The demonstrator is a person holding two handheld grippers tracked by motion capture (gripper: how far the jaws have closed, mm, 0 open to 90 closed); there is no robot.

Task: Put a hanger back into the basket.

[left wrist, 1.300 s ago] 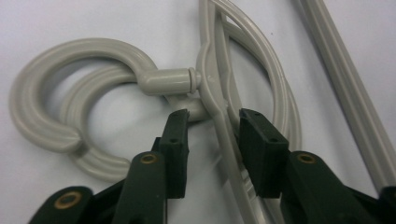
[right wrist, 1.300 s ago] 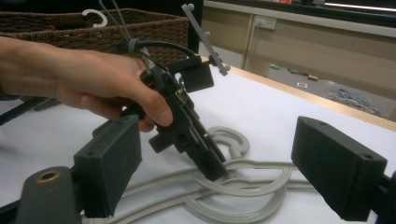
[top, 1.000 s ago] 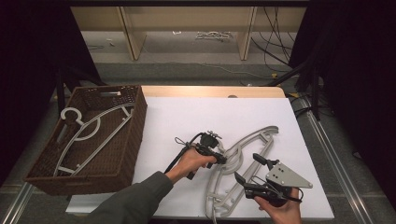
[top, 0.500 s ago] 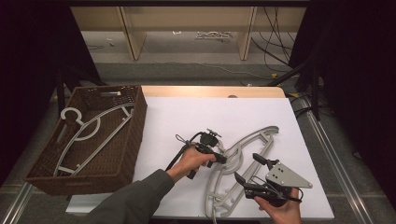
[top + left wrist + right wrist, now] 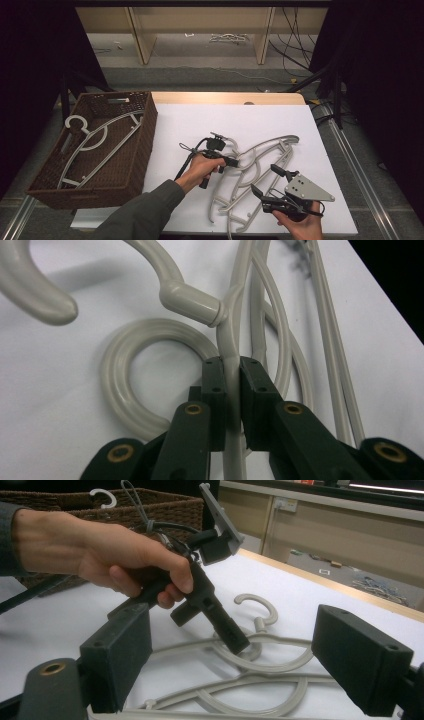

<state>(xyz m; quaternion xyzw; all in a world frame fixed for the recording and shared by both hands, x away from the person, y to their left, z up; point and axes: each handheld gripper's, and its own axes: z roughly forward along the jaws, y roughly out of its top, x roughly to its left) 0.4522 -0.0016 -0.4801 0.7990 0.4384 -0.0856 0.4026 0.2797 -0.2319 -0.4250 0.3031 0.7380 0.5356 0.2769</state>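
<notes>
Several pale grey plastic hangers (image 5: 260,152) lie tangled on the white table top (image 5: 200,120). My left gripper (image 5: 235,162) reaches into them from the left. In the left gripper view its jaws (image 5: 231,365) have just been closing and now pinch one hanger's arm (image 5: 231,330) just below the hook neck. A second hanger's round hook (image 5: 135,385) lies underneath. My right gripper (image 5: 265,180) rests near the front right, open, with nothing between its jaws. From the right gripper view (image 5: 240,655) I look at the left gripper (image 5: 220,615) in the person's hand (image 5: 100,555).
A brown wicker basket (image 5: 145,145) stands at the table's left edge with hangers (image 5: 100,140) inside it. The basket (image 5: 165,505) also appears behind the left hand. Beyond the far table edge is a wooden shelf frame (image 5: 260,40) with cables on the floor.
</notes>
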